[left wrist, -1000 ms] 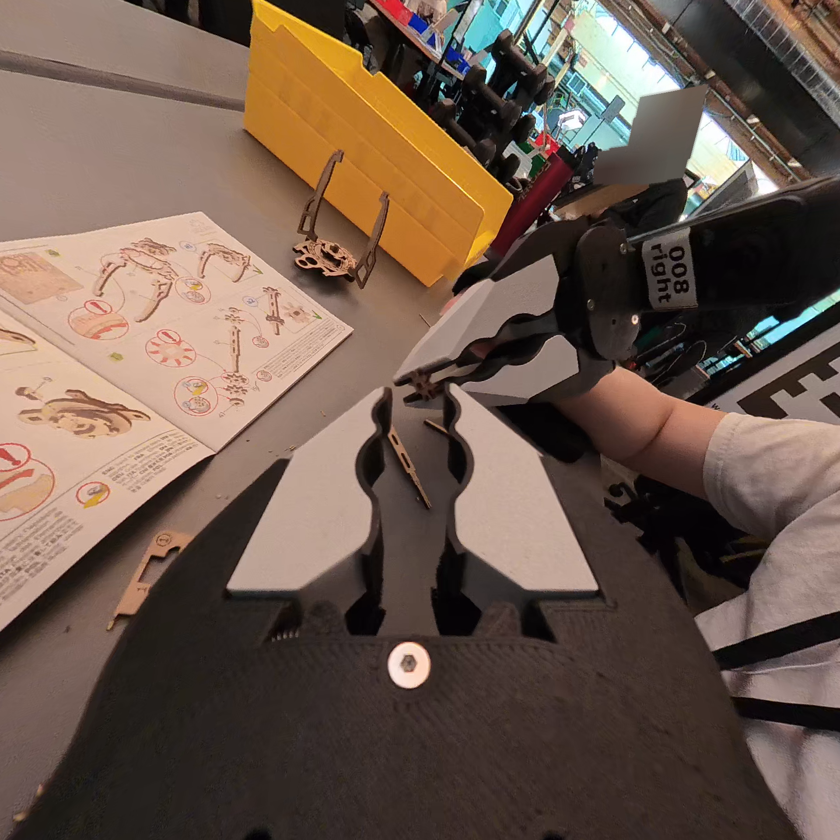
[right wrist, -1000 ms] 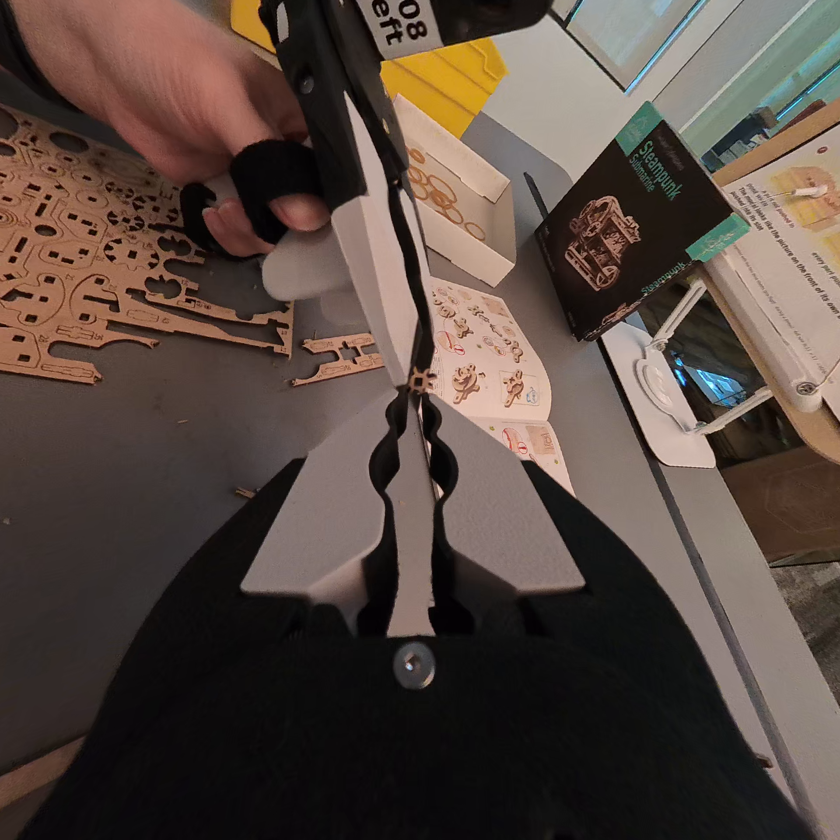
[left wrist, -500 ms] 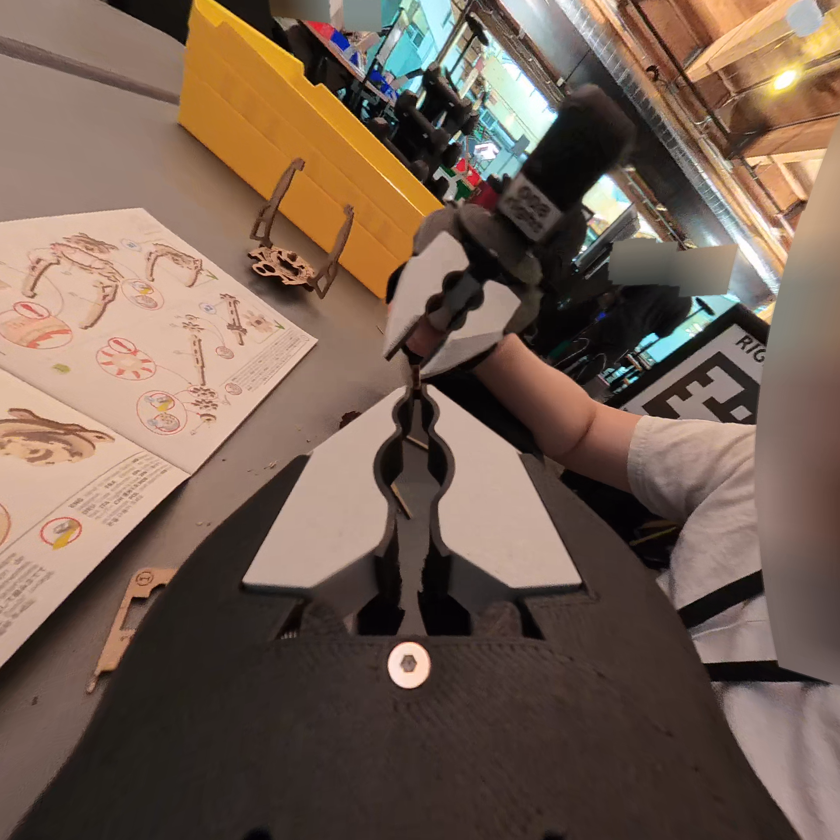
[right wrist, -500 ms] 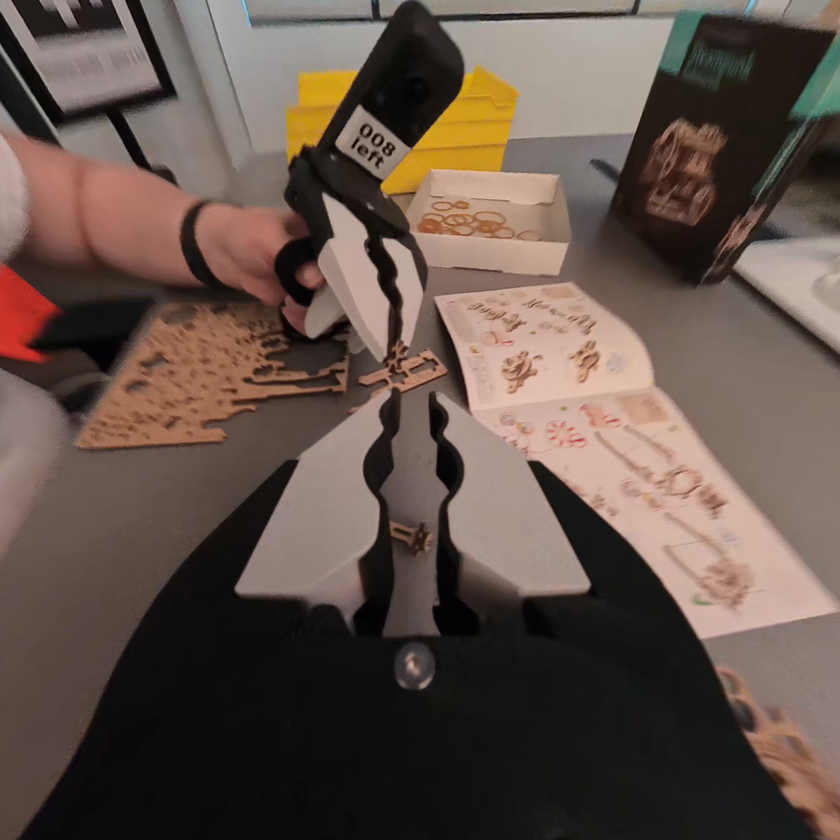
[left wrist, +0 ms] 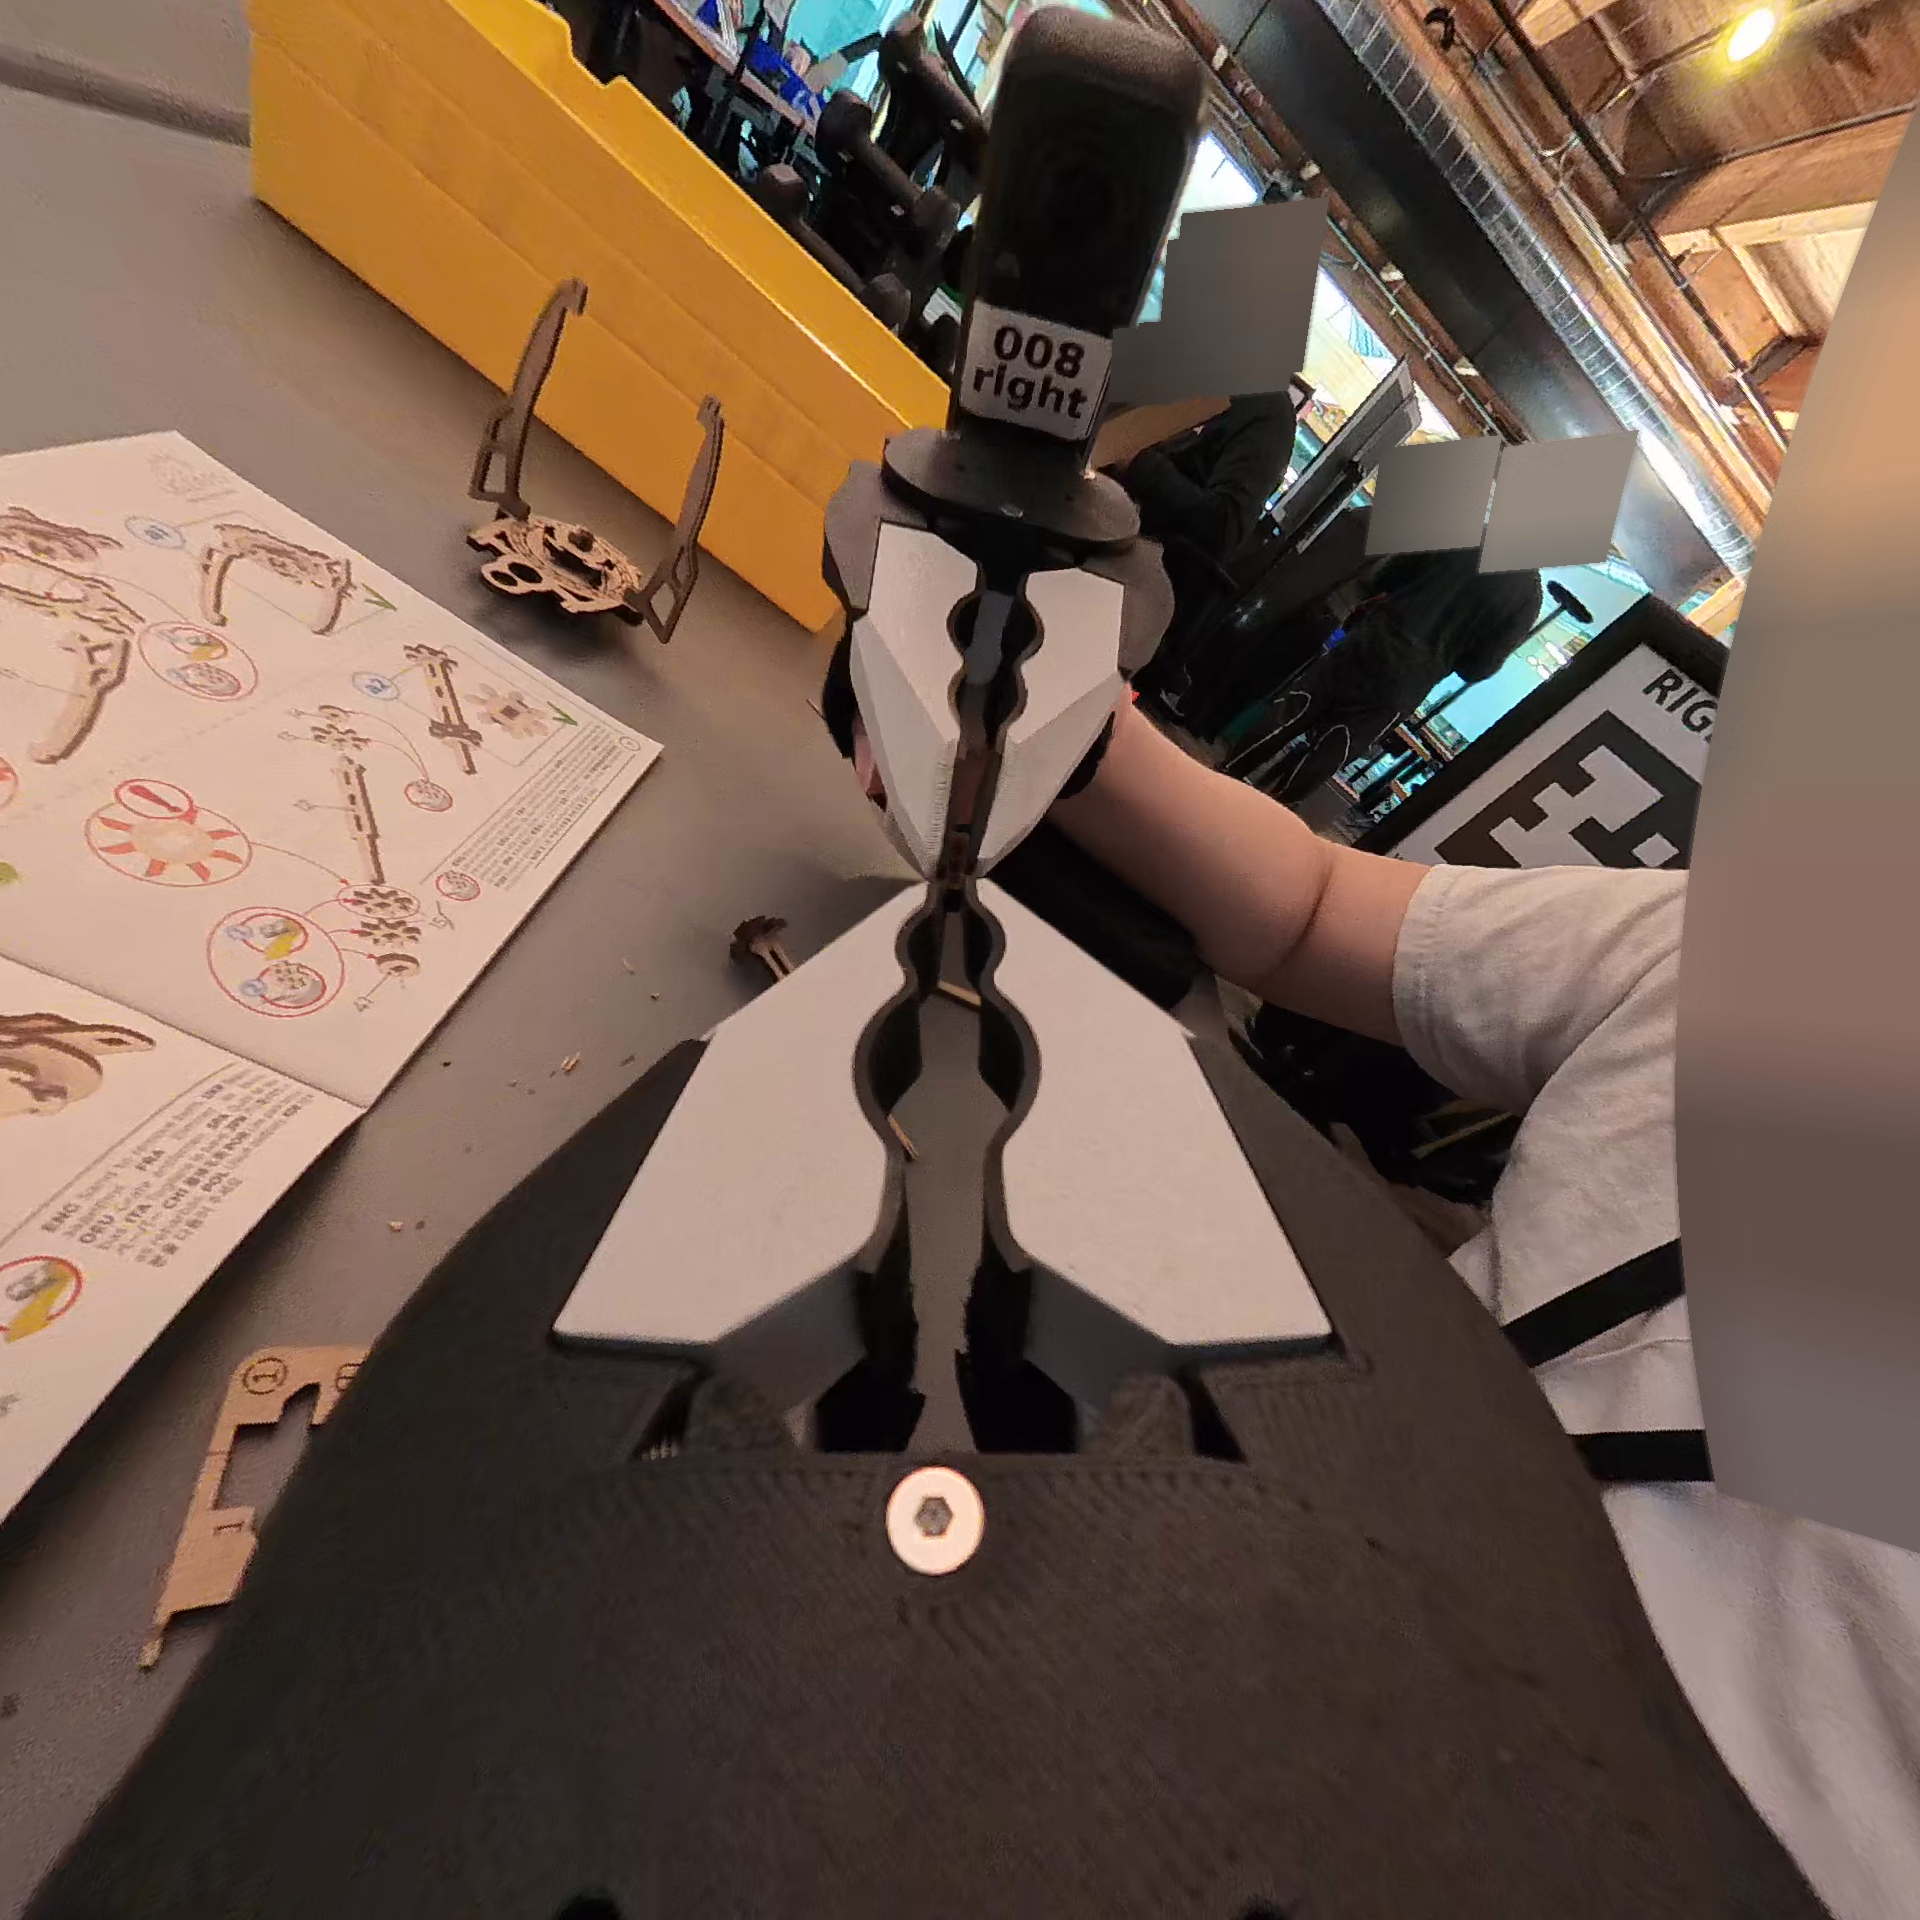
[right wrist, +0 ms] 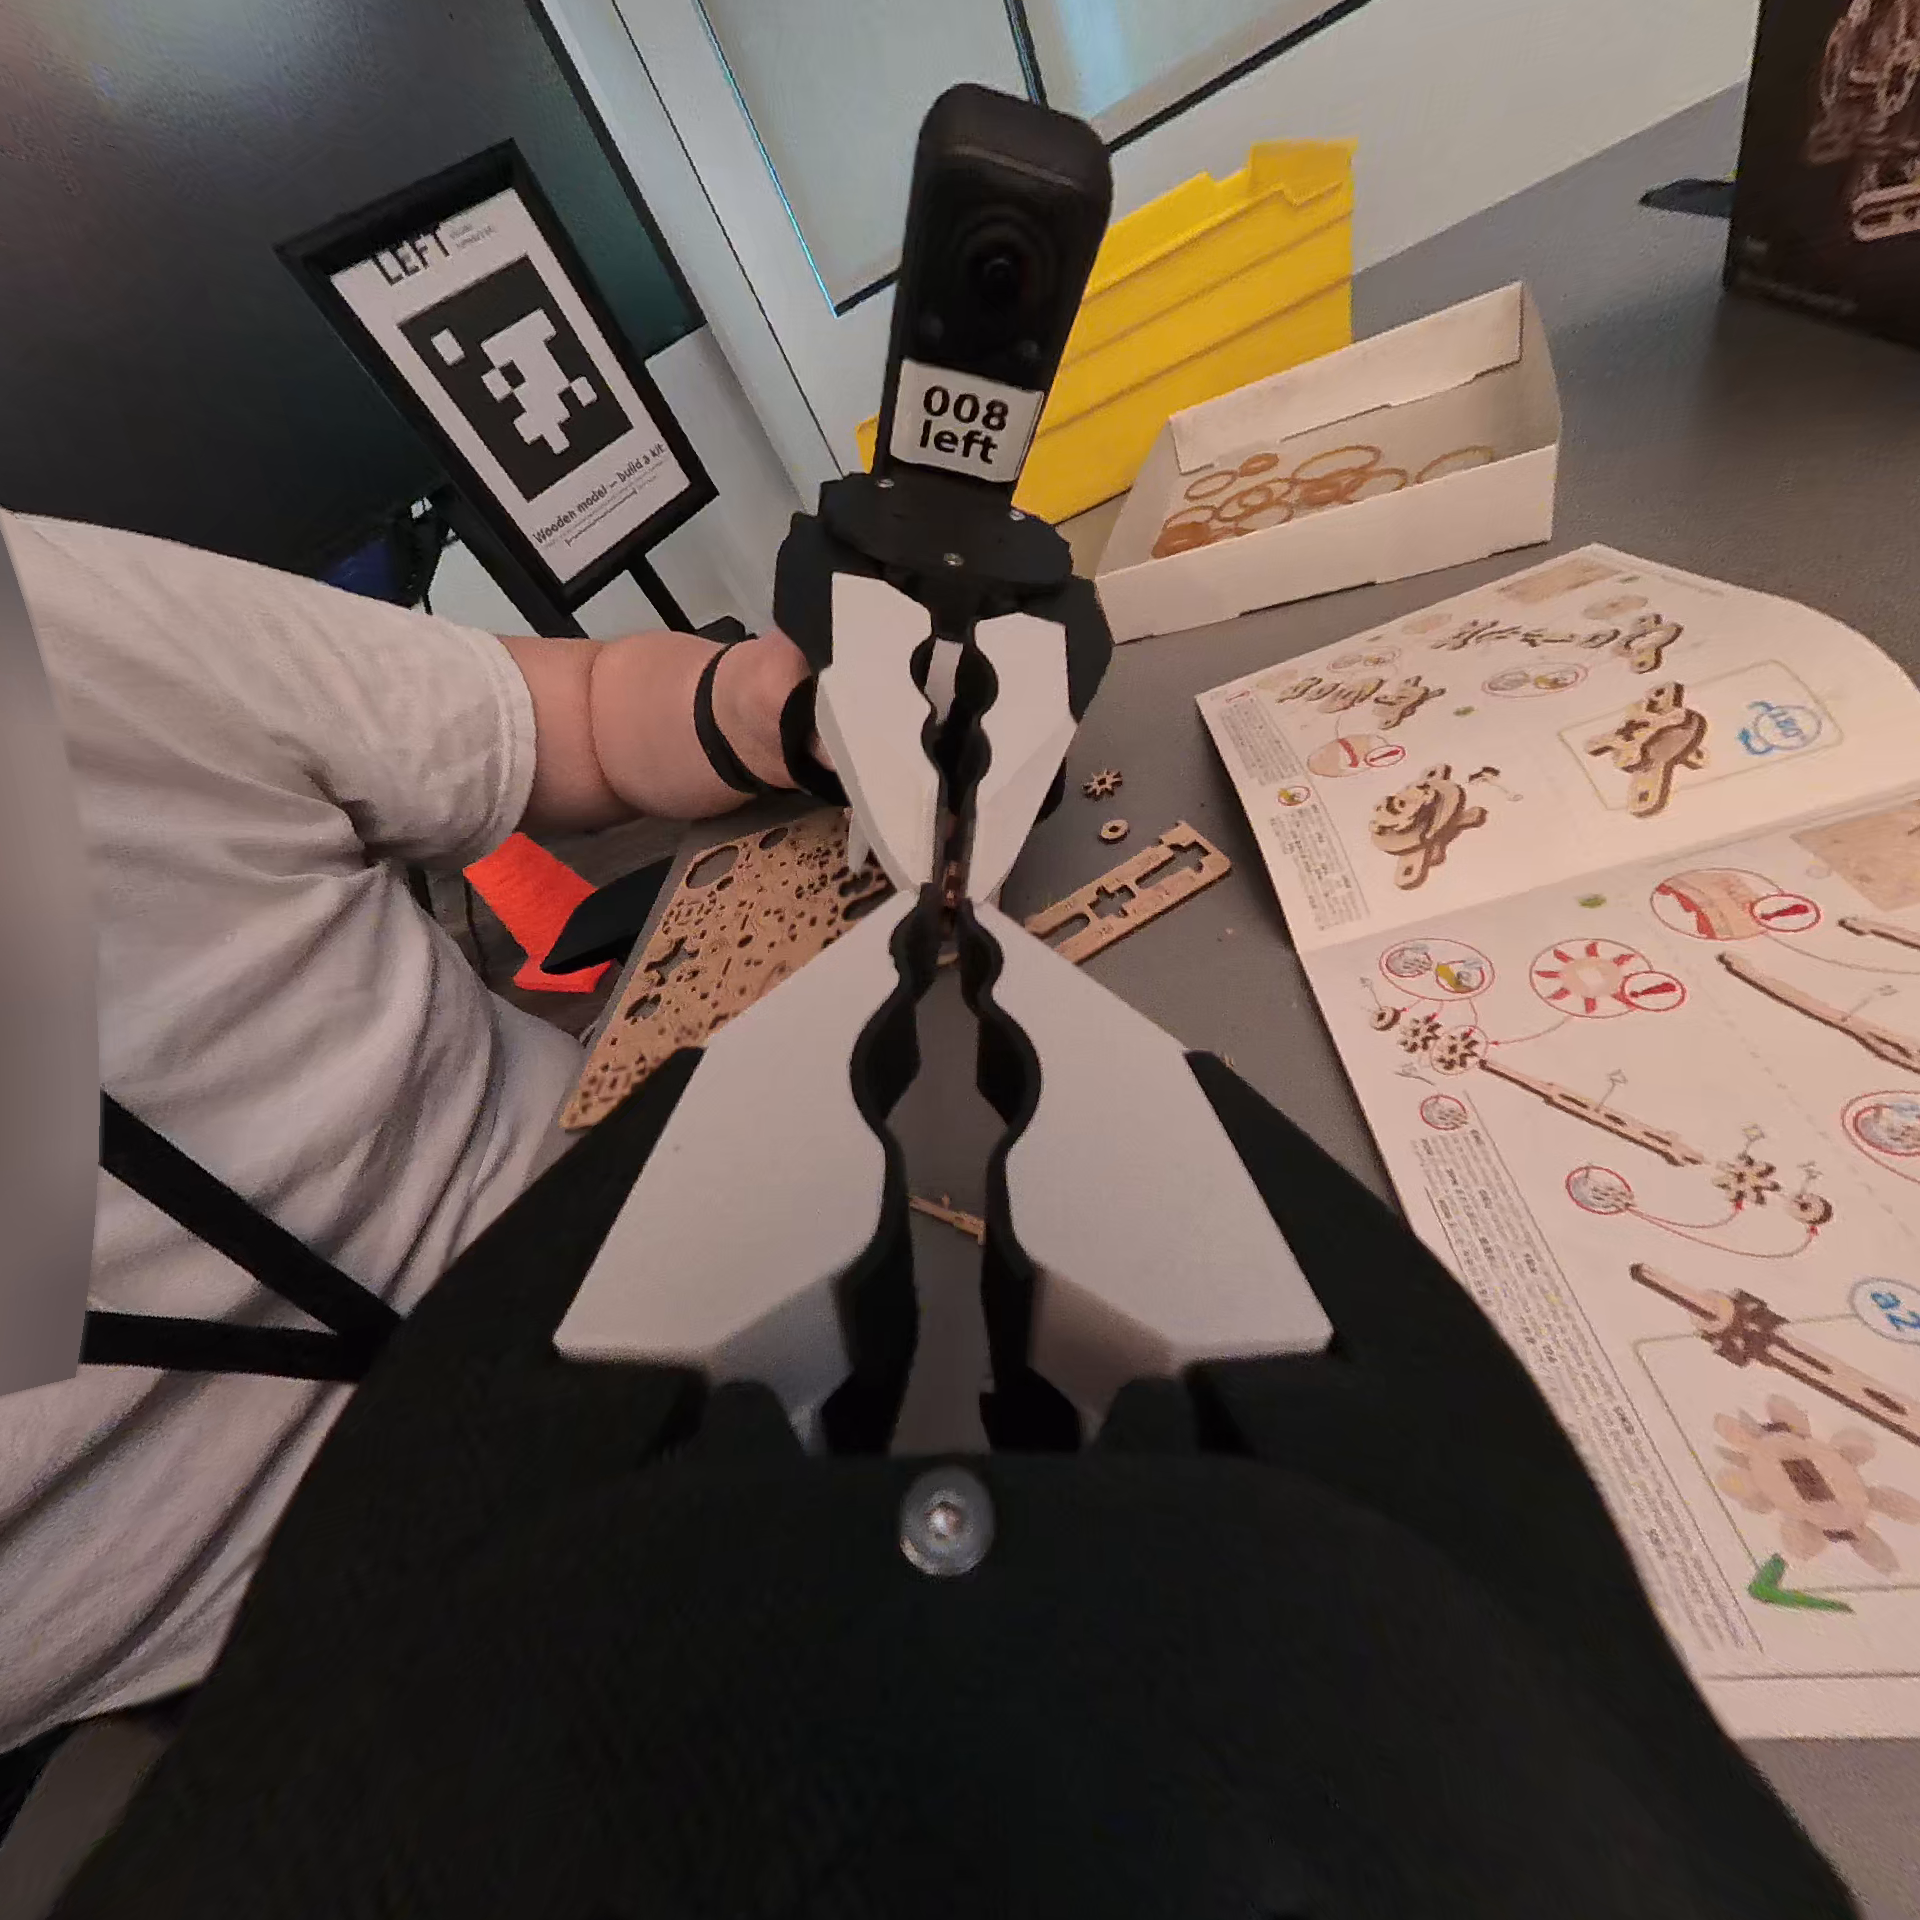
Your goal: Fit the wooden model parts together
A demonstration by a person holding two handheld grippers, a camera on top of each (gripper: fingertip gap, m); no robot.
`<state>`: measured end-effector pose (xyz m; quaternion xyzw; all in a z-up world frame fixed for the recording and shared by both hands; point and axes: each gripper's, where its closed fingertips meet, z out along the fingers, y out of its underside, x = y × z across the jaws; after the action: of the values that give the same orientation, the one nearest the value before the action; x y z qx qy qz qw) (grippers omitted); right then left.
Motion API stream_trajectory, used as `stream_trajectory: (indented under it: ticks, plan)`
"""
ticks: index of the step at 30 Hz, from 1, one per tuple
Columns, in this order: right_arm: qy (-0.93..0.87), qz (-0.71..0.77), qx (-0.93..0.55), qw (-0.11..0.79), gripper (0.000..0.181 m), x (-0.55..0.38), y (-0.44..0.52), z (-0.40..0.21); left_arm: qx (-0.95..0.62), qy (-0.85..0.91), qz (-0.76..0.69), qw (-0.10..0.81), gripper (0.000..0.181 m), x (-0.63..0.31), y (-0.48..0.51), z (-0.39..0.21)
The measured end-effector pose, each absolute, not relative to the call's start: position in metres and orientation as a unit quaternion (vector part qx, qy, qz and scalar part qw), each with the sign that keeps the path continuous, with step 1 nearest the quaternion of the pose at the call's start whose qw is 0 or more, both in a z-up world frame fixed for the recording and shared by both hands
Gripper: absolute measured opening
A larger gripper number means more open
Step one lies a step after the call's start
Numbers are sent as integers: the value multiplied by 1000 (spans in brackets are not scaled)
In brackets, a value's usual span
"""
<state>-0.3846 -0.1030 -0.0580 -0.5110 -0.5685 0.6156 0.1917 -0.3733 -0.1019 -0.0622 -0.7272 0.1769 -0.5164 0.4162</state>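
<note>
The left claw (left wrist: 951, 896) and the right claw (right wrist: 940, 902) meet tip to tip above the surface (left wrist: 208, 312), each pinched shut on what seems one thin wooden strip (right wrist: 948, 883). The strip, mostly hidden, probably runs claw to claw; light, stiff and snappable, it wants gripping flat near the joint.

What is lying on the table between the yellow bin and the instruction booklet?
In the left wrist view, a half-built wooden model with two upright arms stands on the table between the yellow bin and the instruction booklet.
</note>
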Motion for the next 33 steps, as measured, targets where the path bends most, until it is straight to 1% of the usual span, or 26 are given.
stream_trajectory:
  ticks: [4, 6, 10, 15, 19, 24, 30, 33]
  plan:
    - [-525, 646, -535, 145, 0, -388, -103, -58, -724, 171, -517, 424, 4, -376, -104, -63]
    - [-526, 642, -538, 144, 0, -388, -102, -60, -724, 167, -518, 423, 6, -377, -105, -64]
    - [-514, 651, -541, 138, 0, -390, -103, -59, -723, 163, -516, 429, 1, -378, -104, -64]
    - [-511, 652, -545, 131, 0, -391, -104, -61, -726, 168, -512, 427, 1, -379, -104, -66]
    - [-520, 652, -535, 132, 0, -391, -106, -61, -720, 149, -535, 415, 1, -377, -107, -66]
    - [-566, 625, -507, 177, 3, -387, -106, -61, -716, 108, -566, 393, 0, -379, -107, -68]
    - [-626, 529, -485, 305, 4, -377, -79, -63, -722, 93, -567, 385, 0, -383, -106, -73]
    - [-645, 489, -493, 320, 5, -372, -67, -72, -724, 96, -565, 384, 0, -383, -107, -74]
